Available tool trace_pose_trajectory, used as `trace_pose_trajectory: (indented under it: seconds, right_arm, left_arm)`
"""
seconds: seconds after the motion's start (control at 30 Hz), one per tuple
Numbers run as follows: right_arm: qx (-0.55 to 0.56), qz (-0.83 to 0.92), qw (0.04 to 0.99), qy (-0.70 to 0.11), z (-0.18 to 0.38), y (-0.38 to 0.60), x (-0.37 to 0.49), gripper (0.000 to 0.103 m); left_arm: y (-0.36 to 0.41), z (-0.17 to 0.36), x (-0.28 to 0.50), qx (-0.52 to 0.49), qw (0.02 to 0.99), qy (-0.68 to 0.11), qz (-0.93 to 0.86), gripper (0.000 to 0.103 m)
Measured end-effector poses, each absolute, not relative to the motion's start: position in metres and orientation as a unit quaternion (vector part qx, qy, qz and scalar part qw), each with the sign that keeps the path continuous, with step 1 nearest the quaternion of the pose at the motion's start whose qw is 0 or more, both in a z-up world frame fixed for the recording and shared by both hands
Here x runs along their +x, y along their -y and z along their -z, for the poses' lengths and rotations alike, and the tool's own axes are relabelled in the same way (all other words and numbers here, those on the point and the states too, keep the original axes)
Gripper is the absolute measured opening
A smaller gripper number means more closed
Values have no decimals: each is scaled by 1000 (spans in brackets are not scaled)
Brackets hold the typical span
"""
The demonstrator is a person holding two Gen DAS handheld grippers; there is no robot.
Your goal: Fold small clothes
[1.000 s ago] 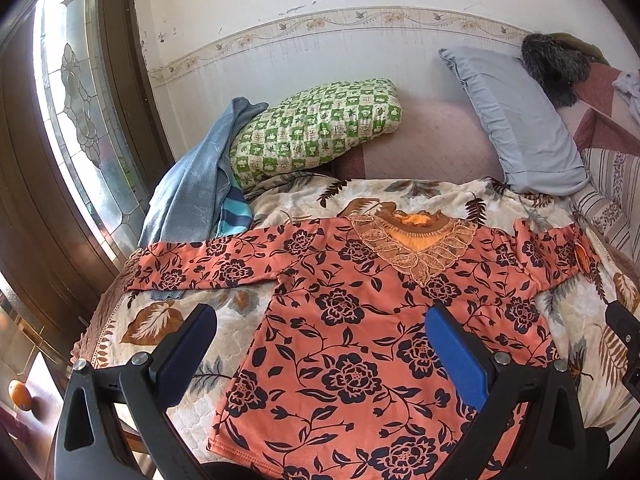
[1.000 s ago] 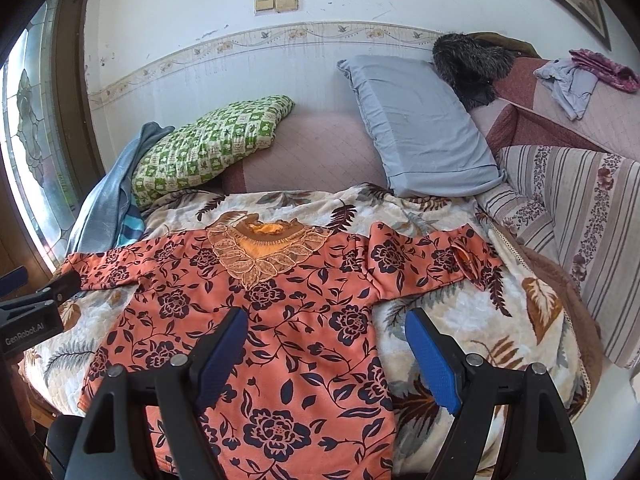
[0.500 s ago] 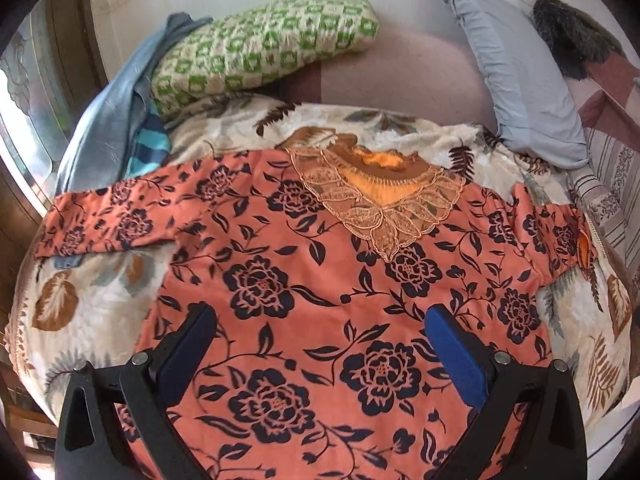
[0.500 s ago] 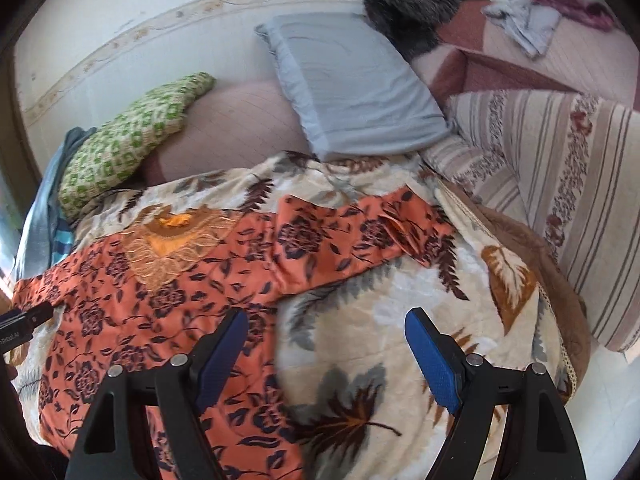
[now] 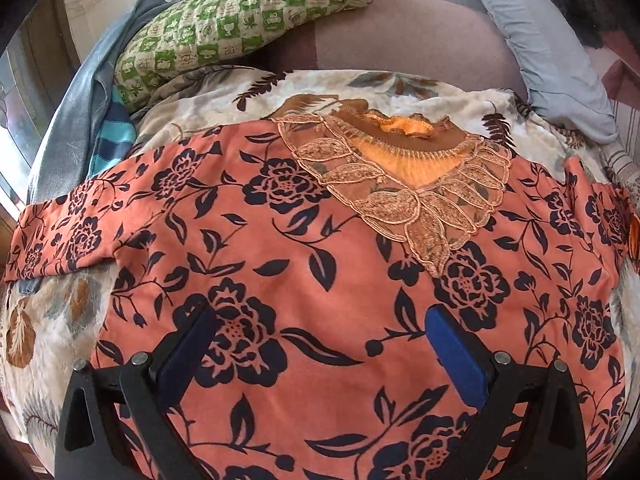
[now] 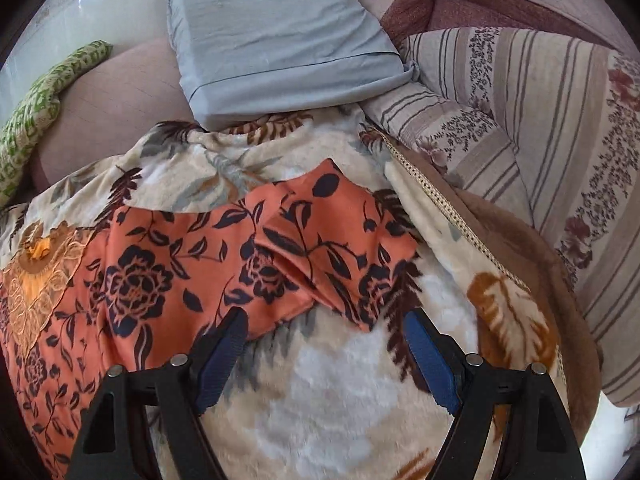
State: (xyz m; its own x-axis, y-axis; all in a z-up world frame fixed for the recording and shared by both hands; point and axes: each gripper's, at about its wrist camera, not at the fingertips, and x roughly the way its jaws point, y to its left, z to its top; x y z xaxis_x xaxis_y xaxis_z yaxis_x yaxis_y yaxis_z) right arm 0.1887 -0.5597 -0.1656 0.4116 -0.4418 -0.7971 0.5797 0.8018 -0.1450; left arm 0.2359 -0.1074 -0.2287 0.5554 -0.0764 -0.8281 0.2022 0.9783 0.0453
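An orange top with dark flowers (image 5: 328,264) lies spread flat on a leaf-print blanket (image 5: 48,320), its lace neckline (image 5: 404,176) toward the pillows. My left gripper (image 5: 320,320) hovers open low over the middle of its body, nothing between the blue pads. In the right wrist view the top's right sleeve (image 6: 320,240) stretches across the blanket (image 6: 340,400), its cuff end creased. My right gripper (image 6: 324,324) stands open just in front of the sleeve's lower edge, its fingers straddling the sleeve end without holding it.
A green checked pillow (image 5: 240,20) and a grey-blue garment (image 5: 76,104) lie at the back left. A grey pillow (image 6: 276,36) leans at the head. A striped floral cushion (image 6: 540,152) and the brown blanket border (image 6: 532,264) bound the right side.
Both grippers have dropped lower and closer to the bed. The left moved in over the top's body; the right swung rightward to the sleeve end. Both stayed open.
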Motion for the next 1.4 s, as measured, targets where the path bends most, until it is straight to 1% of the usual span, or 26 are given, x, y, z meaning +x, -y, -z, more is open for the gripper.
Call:
trace_pose_trajectory:
  seconds: [0.13, 0.17, 0.2, 0.23, 0.27, 0.3, 0.33, 0.43, 0.53, 0.6, 0.8, 0.87, 1.03, 1.17, 1.27, 1.4]
  right_arm:
    - [90, 332, 816, -465, 190, 585, 223, 83]
    - [109, 331, 816, -462, 195, 592, 226, 77]
    - [133, 326, 815, -461, 199, 599, 226, 50]
    - [158, 326, 805, -470, 202, 607, 228, 30]
    - [180, 333, 797, -471, 202, 612, 226, 16]
    - [196, 332, 802, -456, 195, 614, 221, 9]
    - [200, 324, 812, -442, 185, 611, 218, 6]
    - [206, 281, 844, -408, 146, 591, 208, 5]
    - [266, 210, 863, -376, 111, 567, 203, 5]
    - [268, 173, 872, -371, 90, 538, 209, 5]
    - [305, 53, 880, -360, 57, 461, 225, 5]
    - [326, 5, 872, -365, 55, 428, 239, 5]
    - [333, -119, 859, -370, 52, 315, 290, 6]
    - [350, -190, 835, -380, 69, 222, 333, 6]
    - [365, -204, 809, -413, 98, 166, 362, 10]
    - [291, -192, 793, -499, 141, 114, 387, 11]
  left_arm:
    - [94, 223, 242, 60, 886, -453, 76, 103]
    - [91, 222, 243, 58, 888, -451, 75, 103]
    - [89, 221, 244, 57, 890, -447, 72, 103]
    - [87, 220, 244, 57, 893, -442, 69, 103]
    - [86, 217, 244, 57, 896, -435, 66, 103]
    - [84, 215, 245, 57, 899, -429, 63, 103]
    - [82, 212, 246, 57, 903, -422, 60, 103]
    - [73, 204, 246, 46, 911, -408, 49, 103]
    - [62, 200, 245, 31, 912, -407, 44, 103]
    - [54, 196, 245, 24, 914, -404, 39, 103]
    - [28, 190, 247, 3, 920, -393, 7, 103]
    - [21, 190, 249, -10, 919, -395, 0, 103]
    - [-1, 187, 255, -24, 919, -393, -30, 103]
    - [-35, 184, 265, -57, 914, -396, -64, 103]
    - [-61, 185, 271, -81, 907, -401, -98, 103]
    - [-85, 190, 278, -94, 896, -414, -133, 103]
